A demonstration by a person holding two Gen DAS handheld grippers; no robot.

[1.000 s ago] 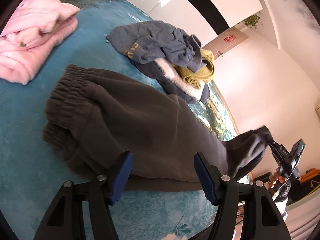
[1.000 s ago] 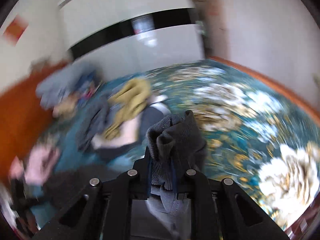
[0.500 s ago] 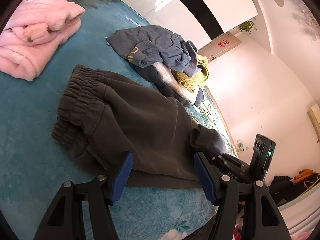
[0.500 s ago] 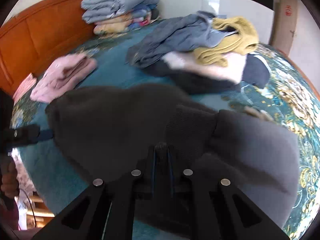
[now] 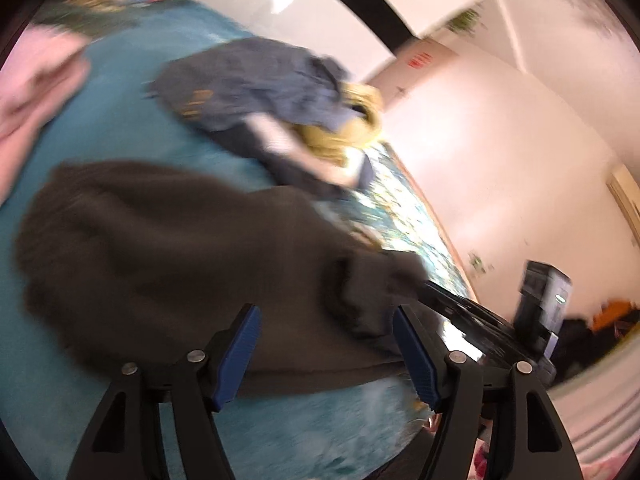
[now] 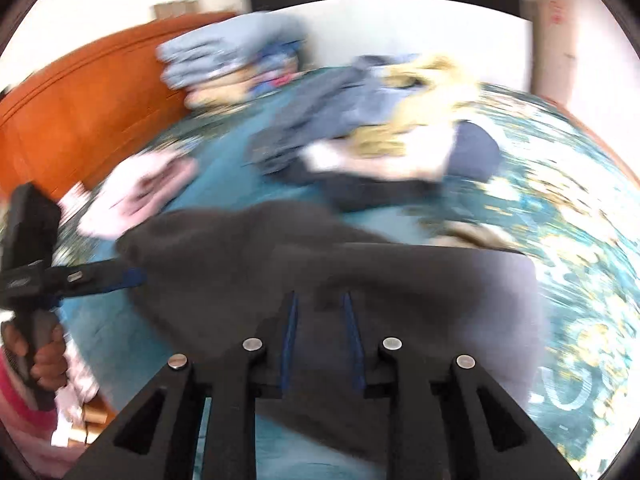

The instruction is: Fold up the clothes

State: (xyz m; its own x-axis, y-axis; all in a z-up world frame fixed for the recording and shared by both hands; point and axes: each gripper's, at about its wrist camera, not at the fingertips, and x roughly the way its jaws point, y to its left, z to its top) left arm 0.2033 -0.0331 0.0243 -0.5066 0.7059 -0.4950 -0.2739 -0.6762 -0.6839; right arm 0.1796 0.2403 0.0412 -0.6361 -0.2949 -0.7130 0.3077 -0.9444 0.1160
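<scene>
Dark grey sweatpants (image 5: 168,248) lie folded over on the teal bedspread (image 5: 120,92); they also show in the right wrist view (image 6: 248,264). My left gripper (image 5: 326,344) is open and empty, just above the pants' near edge; it shows at the left of the right wrist view (image 6: 134,276). My right gripper (image 6: 320,312) has its jaws partly apart over the pants' folded leg end, with dark cloth lying between the fingers. It shows in the left wrist view (image 5: 440,292) at the leg end. Both views are blurred.
A heap of unfolded clothes, blue-grey (image 5: 256,80), yellow (image 5: 348,128) and white, lies beyond the pants. A folded pink garment (image 5: 36,96) lies at the far left. Folded laundry (image 6: 224,60) is stacked by the orange headboard (image 6: 80,108). The bed's edge runs along the right.
My right gripper carried the pants' leg end over onto the pants and lowered it; its jaws have now parted. My left gripper stayed open and shifted slightly.
</scene>
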